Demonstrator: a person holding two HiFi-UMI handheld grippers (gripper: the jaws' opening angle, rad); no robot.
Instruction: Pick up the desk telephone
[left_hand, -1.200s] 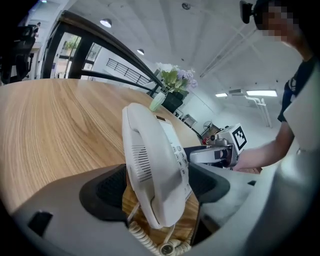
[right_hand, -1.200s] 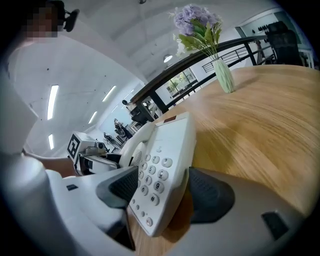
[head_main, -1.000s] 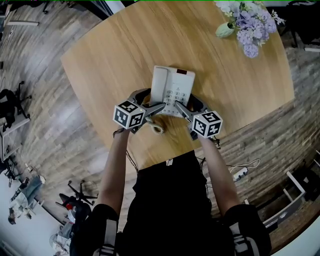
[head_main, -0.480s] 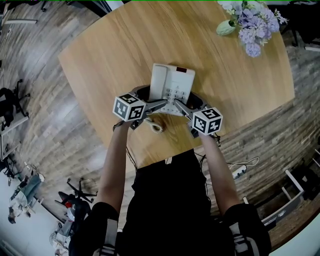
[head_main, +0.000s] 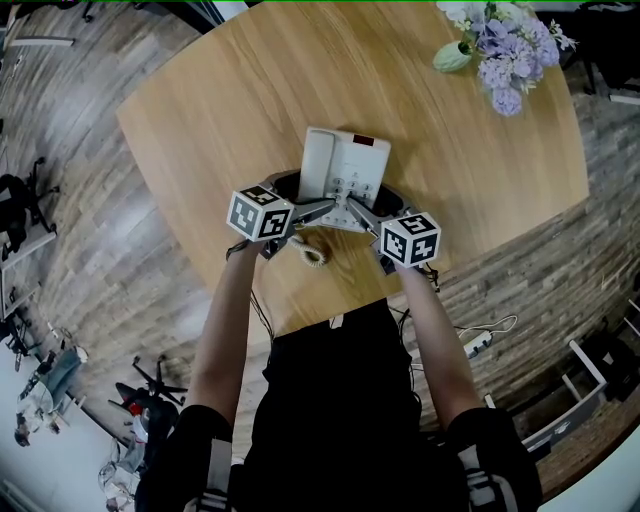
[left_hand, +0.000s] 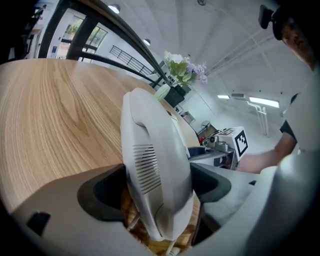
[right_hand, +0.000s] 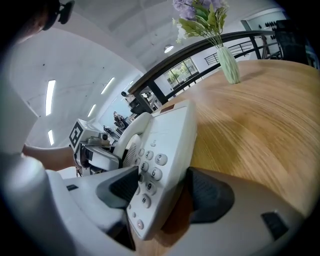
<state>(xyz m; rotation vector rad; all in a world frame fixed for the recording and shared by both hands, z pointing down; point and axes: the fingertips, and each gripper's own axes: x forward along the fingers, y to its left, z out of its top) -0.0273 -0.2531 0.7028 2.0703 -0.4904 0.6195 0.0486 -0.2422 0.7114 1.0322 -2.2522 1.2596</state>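
Left gripper (left_hand: 159, 186) clamps desk telephone (head_main: 345, 168) at handset (left_hand: 150, 160), right gripper (right_hand: 160, 192) at keypad (right_hand: 151, 174) edge; flower vase (head_main: 452, 57) stands well apart on table (head_main: 220, 100); digits legible only in right gripper view

Wooden tabletop (head_main: 230, 90) with flowers (head_main: 505, 45)
A pale green vase (head_main: 452, 57) of lilac and white blooms stands near its far right edge; plank floor (head_main: 90, 250) all around.

Bare table (head_main: 220, 110) lies open left of and beyond the phone (head_main: 345, 165); only the flowers (head_main: 500, 55) stand at the far right corner, well apart.
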